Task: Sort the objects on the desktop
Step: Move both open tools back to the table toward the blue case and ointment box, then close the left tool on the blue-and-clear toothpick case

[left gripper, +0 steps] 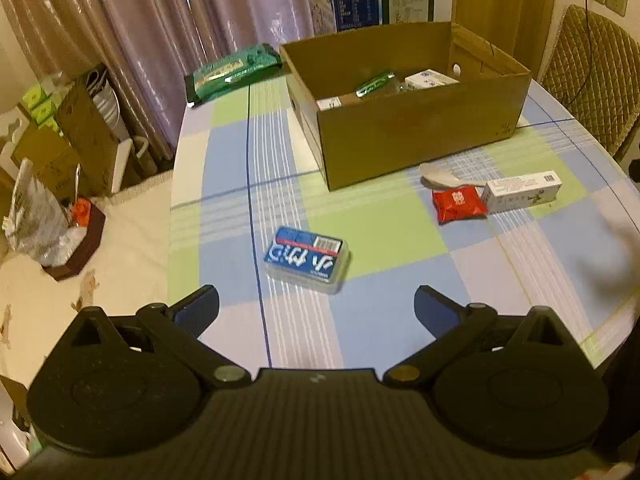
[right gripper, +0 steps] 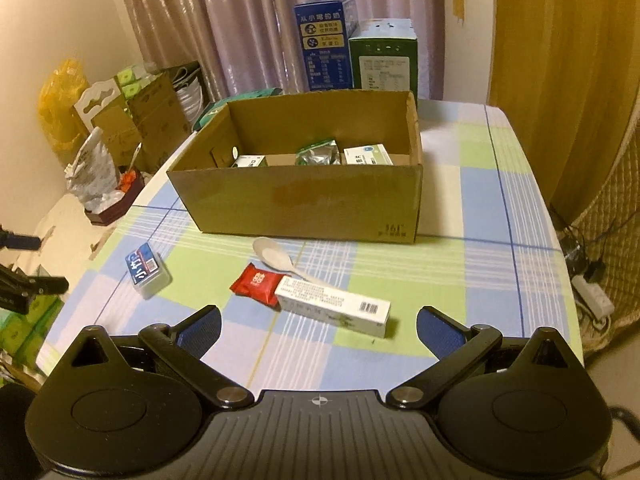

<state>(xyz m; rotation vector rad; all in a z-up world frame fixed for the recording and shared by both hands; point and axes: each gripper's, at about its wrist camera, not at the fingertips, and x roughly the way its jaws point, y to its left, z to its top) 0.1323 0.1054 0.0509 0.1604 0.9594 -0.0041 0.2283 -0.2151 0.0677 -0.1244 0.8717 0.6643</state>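
The checked table (right gripper: 480, 208) carries an open cardboard box (right gripper: 304, 200) toward its far side, already holding a few small packs, and four loose things lie in front of it. Nearest the right gripper (right gripper: 318, 322), whose fingers stand wide apart and empty, is a long white carton (right gripper: 334, 306), its long axis running across the view from upper left to lower right, barcode end toward the right. A white spoon (right gripper: 276, 260) lies just behind it, bowl toward the box, and a red packet (right gripper: 256, 284) touches the carton's left end. The left gripper (left gripper: 316, 306), also spread open and holding nothing, hangs just short of a blue-labelled clear case (left gripper: 306, 258) lying flat, well apart from the others, its long side crosswise to the fingers. I'd guess that case is next: better to come down over its short width, squarely, and close gently so the slick plastic doesn't skid away.
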